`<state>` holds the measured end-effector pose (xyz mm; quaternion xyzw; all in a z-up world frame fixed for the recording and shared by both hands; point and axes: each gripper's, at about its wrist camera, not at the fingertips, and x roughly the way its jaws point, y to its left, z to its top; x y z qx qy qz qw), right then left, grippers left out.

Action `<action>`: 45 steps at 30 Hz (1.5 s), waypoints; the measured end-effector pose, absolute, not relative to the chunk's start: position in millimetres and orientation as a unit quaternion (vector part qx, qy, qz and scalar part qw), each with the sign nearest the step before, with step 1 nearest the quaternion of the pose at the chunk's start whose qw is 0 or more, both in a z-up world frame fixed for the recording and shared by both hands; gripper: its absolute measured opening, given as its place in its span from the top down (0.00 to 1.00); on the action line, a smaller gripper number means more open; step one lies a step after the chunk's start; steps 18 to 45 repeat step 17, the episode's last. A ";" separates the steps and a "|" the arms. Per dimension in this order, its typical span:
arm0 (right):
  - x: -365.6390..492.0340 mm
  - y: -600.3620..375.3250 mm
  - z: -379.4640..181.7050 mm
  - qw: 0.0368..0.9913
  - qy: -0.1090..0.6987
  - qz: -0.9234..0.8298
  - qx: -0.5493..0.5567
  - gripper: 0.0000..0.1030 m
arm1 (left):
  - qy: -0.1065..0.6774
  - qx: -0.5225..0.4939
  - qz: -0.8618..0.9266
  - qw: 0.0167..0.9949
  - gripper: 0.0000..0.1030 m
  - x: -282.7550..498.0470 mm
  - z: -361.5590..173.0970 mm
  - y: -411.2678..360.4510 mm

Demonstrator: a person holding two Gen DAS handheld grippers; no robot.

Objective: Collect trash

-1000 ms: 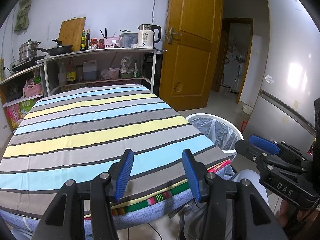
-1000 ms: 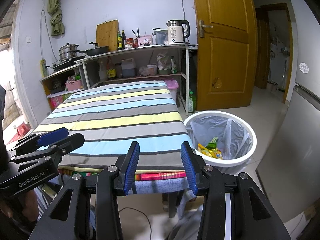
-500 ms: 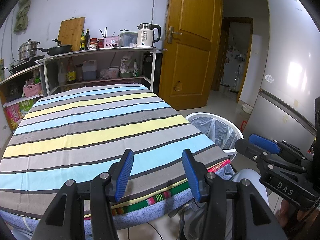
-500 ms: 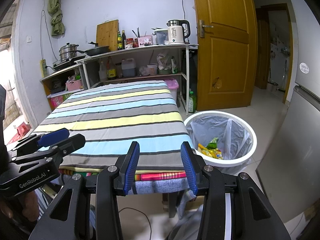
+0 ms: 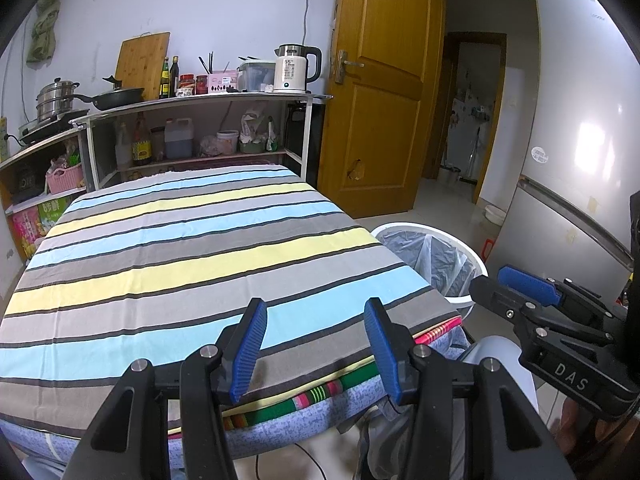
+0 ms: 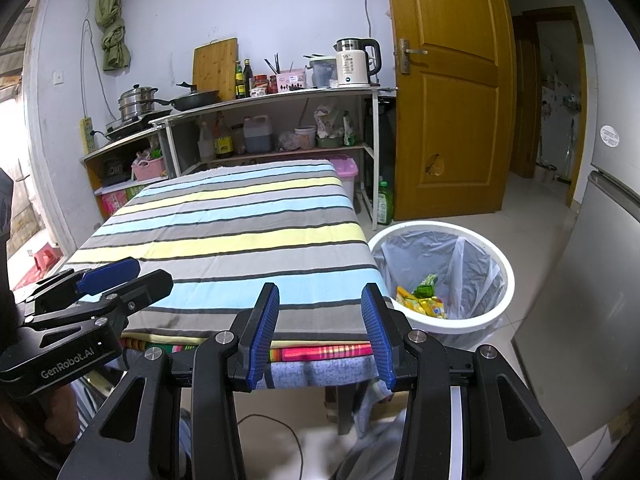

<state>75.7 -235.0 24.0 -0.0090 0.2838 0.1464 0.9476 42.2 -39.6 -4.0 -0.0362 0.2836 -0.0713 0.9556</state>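
Both pairs of fingers were spread with nothing between them: my left gripper [image 5: 314,346] and my right gripper [image 6: 320,330] hung side by side over the near edge of the table [image 5: 192,248]. Trash wrappers [image 6: 422,300], yellow and green, lay at the bottom of the white bin [image 6: 500,264], inside its clear liner, on the floor just beside the table's right corner. Striped cloth covered the tabletop. Beyond it stood shelves [image 6: 280,98] with a kettle [image 6: 354,62] and pans, a wooden door [image 6: 452,92] to their right.
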 end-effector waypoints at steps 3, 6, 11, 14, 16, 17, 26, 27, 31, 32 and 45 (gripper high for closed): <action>75.6 -234.8 23.9 0.947 0.284 0.147 -0.009 0.57 | 0.284 -0.037 -0.071 0.956 0.51 42.3 -4.0 -39.9; 76.1 -234.8 23.5 0.947 0.284 0.147 -0.010 0.57 | 0.286 -0.038 -0.074 0.955 0.51 43.4 -5.8 -38.1; 76.0 -235.2 23.1 0.947 0.284 0.147 -0.010 0.57 | 0.284 -0.038 -0.077 0.955 0.51 42.8 -8.4 -36.2; 77.3 -236.0 21.9 0.947 0.284 0.147 -0.011 0.57 | 0.282 -0.037 -0.077 0.955 0.51 42.1 -8.5 -36.4; 77.4 -235.9 22.0 0.947 0.285 0.148 -0.010 0.57 | 0.283 -0.038 -0.077 0.955 0.51 42.0 -8.6 -36.5; 77.1 -235.9 22.0 0.947 0.285 0.148 -0.011 0.57 | 0.283 -0.038 -0.077 0.955 0.51 41.8 -8.5 -36.3; 77.1 -235.9 22.0 0.947 0.285 0.148 -0.011 0.57 | 0.283 -0.038 -0.077 0.955 0.51 41.8 -8.5 -36.3; 77.1 -235.9 22.0 0.947 0.285 0.148 -0.011 0.57 | 0.283 -0.038 -0.077 0.955 0.51 41.8 -8.5 -36.3; 77.1 -235.9 22.0 0.947 0.285 0.148 -0.011 0.57 | 0.283 -0.038 -0.077 0.955 0.51 41.8 -8.5 -36.3; 77.1 -235.9 22.0 0.947 0.285 0.148 -0.011 0.57 | 0.283 -0.038 -0.077 0.955 0.51 41.8 -8.5 -36.3; 77.1 -235.9 22.0 0.947 0.285 0.148 -0.011 0.57 | 0.283 -0.038 -0.077 0.955 0.51 41.8 -8.5 -36.3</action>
